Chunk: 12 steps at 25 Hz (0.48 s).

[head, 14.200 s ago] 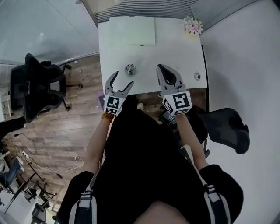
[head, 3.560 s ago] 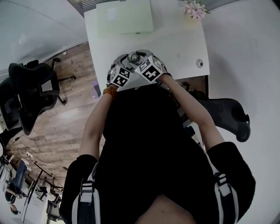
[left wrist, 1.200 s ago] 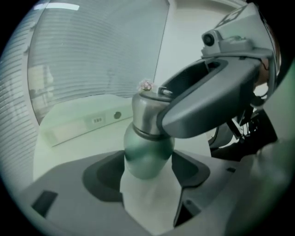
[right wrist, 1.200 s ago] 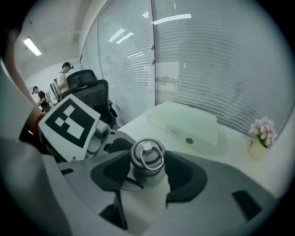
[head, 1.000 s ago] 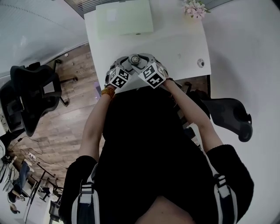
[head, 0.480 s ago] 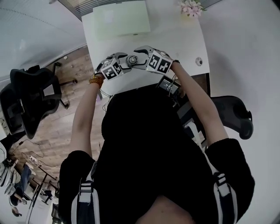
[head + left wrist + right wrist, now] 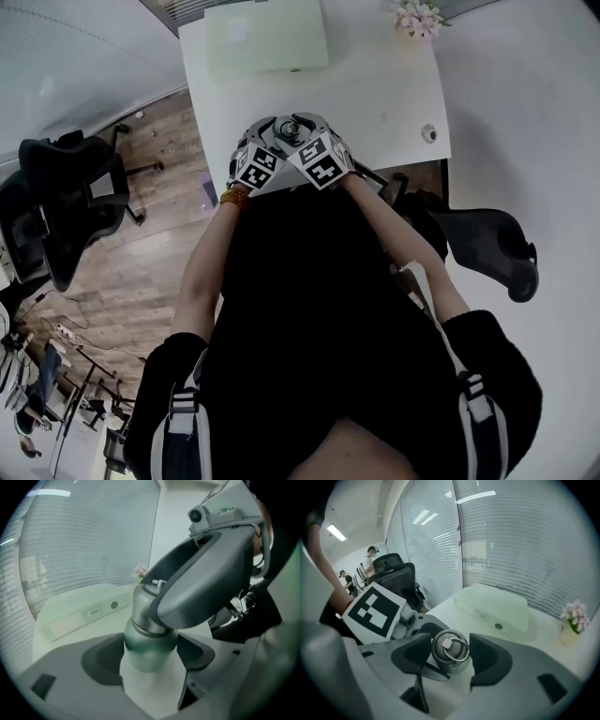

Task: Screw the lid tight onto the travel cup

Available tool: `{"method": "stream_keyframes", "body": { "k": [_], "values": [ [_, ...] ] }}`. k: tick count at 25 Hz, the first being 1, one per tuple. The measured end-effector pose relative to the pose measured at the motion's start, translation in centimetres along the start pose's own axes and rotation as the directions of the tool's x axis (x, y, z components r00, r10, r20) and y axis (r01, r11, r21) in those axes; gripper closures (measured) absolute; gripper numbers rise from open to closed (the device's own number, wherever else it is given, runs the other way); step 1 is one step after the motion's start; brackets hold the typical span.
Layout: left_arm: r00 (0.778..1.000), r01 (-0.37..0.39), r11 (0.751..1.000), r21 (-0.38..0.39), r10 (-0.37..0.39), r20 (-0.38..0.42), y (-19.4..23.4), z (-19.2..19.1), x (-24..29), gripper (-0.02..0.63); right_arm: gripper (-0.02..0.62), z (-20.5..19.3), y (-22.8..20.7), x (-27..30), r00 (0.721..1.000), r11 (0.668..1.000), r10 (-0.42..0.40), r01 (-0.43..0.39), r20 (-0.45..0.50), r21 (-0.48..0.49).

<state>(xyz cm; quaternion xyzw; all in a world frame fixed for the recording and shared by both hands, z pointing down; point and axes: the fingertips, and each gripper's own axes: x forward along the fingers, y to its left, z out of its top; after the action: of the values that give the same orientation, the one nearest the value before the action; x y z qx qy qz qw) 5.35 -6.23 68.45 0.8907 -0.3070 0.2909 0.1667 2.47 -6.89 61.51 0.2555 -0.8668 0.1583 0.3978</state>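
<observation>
The travel cup [image 7: 289, 128] stands upright near the front edge of the white counter [image 7: 375, 94], just above centre in the head view, with its long axis running straight up. Both tools meet on it there, so neither hand is clearly the nearer one.

In the left gripper view, the left hand-held gripper [image 7: 151, 654] has the cup's rounded green body at lower centre between its jaws. The pads look to touch both flanks, yet the jaws are opening, so I judge the hold to be loosening.

The right hand-held gripper [image 7: 450, 655] comes at the cup from higher up. Its view looks down on the lid [image 7: 449, 645] and its loose ring. The lid sits between the jaws, which are closing. A thin gap seems to remain on the frame's right side, so the lid is not yet clamped.

The next twist depends on that: the lid lies dead centre between the right pads, and the turning axis is the cup's own upright axis.

In the left gripper view a jaw of the right tool covers most of the lid, and only a stepped collar shows beneath it. The cup's base is out of sight, so whether it rests on the counter or is lifted cannot be told, nor how far the thread has run
</observation>
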Motion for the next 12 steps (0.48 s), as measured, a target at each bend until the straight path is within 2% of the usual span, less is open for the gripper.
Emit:
{"method": "stream_keyframes", "body": {
  "k": [3,6,9,12],
  "values": [
    [1.000,0.029,0.999,0.026,-0.029,0.000,-0.1,-0.2,-0.1,0.253,0.348,-0.3,0.4,0.0,0.996,0.993,0.085,-0.088,-0.039,-0.078],
    [0.995,0.099,0.992,0.078,-0.098,-0.018,-0.1,-0.3,0.0,0.252,0.357,-0.4,0.8,0.0,0.977,0.959,0.195,-0.209,-0.090,-0.190],
    [0.981,0.191,0.972,0.140,-0.185,-0.049,-0.4,-0.5,0.1,0.252,0.359,-0.6,1.3,0.0,0.944,0.892,0.290,-0.326,-0.158,-0.313],
    [0.956,0.291,0.935,0.202,-0.274,-0.108,-0.5,-0.7,0.2,0.249,0.360,-0.8,1.7,0.0,0.899,0.798,0.366,-0.437,-0.242,-0.415]
  ]
}}
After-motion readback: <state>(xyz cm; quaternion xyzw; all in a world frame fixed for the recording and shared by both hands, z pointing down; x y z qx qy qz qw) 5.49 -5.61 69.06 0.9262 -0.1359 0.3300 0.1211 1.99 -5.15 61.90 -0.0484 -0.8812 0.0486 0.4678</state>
